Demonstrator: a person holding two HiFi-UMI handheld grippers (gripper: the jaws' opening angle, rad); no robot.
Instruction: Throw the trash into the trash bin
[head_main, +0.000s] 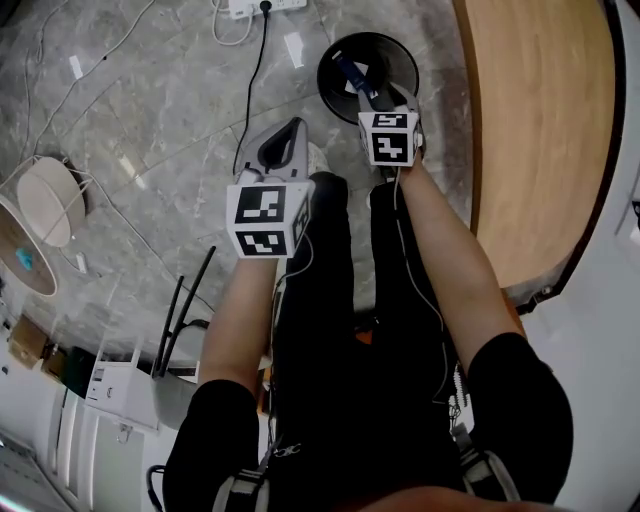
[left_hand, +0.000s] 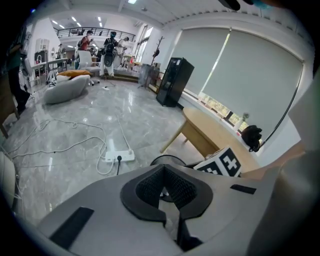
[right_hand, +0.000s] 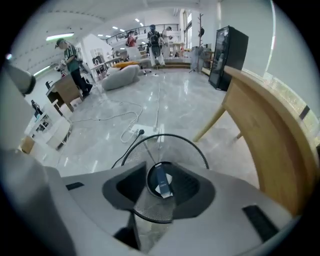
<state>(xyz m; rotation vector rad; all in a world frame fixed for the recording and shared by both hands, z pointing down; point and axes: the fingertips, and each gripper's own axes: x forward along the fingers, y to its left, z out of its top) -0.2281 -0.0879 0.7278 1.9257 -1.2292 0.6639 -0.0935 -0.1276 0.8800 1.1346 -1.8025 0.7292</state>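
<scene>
There are two grippers, the left gripper (head_main: 287, 138) and the right gripper (head_main: 384, 98). Each carries one marker cube, the left cube (head_main: 268, 218) and the right cube (head_main: 390, 138), which makes two cubes. There is one wire trash bin (head_main: 403, 52) holding two pieces of trash, one blue item (right_hand: 160, 181) and one white scrap of paper (right_hand: 168, 177). There are also one wooden table (head_main: 540, 130), one white power strip (left_hand: 119, 156), one black cabinet (left_hand: 174, 81) and one grey beanbag (left_hand: 65, 87).

Wooden table (head_main: 540, 130) at my right, grey marble floor (head_main: 150, 100) under it, white power strip (left_hand: 120, 156) left of the table, round white lampshade (head_main: 50, 200) far left of it, black cabinet (left_hand: 174, 82) beyond the table's far end.
</scene>
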